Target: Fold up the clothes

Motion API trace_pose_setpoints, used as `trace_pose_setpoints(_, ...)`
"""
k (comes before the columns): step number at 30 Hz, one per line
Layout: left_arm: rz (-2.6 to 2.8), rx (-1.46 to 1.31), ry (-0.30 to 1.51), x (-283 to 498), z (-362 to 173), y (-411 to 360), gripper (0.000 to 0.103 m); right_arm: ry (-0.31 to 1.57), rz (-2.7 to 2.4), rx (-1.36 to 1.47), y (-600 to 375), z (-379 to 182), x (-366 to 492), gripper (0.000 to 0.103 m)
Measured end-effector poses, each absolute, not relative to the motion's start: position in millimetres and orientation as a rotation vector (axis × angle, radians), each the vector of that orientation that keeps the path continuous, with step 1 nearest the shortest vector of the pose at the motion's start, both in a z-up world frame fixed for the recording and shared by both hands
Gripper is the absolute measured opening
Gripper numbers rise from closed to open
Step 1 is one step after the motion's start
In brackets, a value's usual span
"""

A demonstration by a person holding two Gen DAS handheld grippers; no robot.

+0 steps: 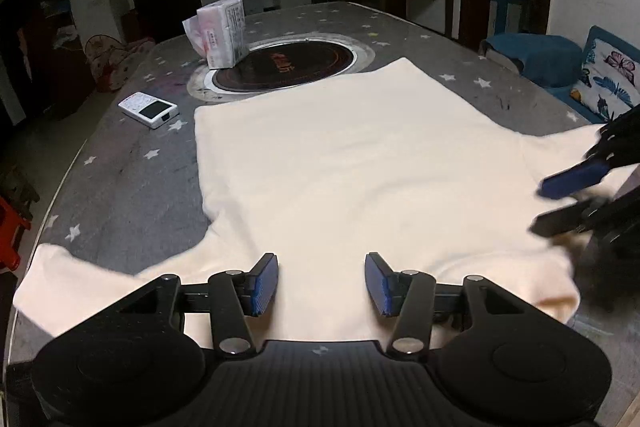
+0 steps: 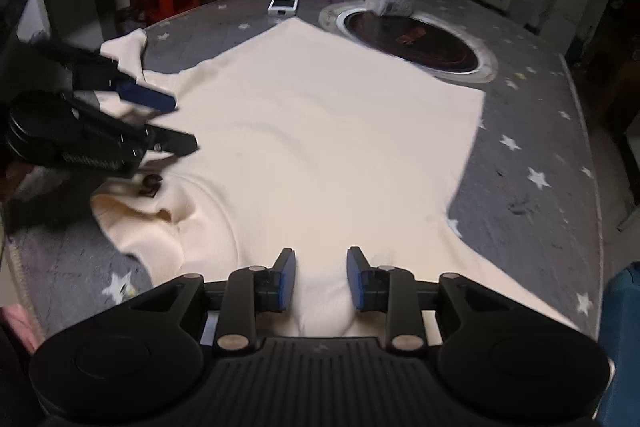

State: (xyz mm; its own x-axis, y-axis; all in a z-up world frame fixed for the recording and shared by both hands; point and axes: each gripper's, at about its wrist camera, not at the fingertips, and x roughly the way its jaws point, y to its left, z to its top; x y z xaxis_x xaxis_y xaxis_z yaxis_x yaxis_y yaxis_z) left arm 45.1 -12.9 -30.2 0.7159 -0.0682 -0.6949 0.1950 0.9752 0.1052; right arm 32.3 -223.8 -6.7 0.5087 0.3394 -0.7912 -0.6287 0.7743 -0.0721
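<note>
A cream T-shirt lies spread flat on the grey star-patterned table. My left gripper is open and empty over the shirt's near edge, by one sleeve. My right gripper is open over the other sleeve, with a hump of cloth between its blue pads; the jaws stand apart. The shirt also fills the right wrist view. Each gripper shows in the other's view: the right one at the shirt's right side, the left one near the collar.
A round black hotplate is set into the table beyond the shirt. A tissue pack stands on its rim. A white remote-like device lies left of the shirt. A blue sofa with a butterfly cushion is at the right.
</note>
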Motion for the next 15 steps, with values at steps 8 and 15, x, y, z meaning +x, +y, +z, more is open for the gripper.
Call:
trace_pose_setpoints(8, -0.147, 0.131, 0.713, 37, -12, -16, 0.055, 0.843, 0.343, -0.194, -309, 6, 21, 0.029)
trace_pose_setpoints(15, -0.252, 0.154, 0.689, 34, -6, -53, 0.062, 0.843, 0.094, -0.066, -386, -4, 26, 0.036)
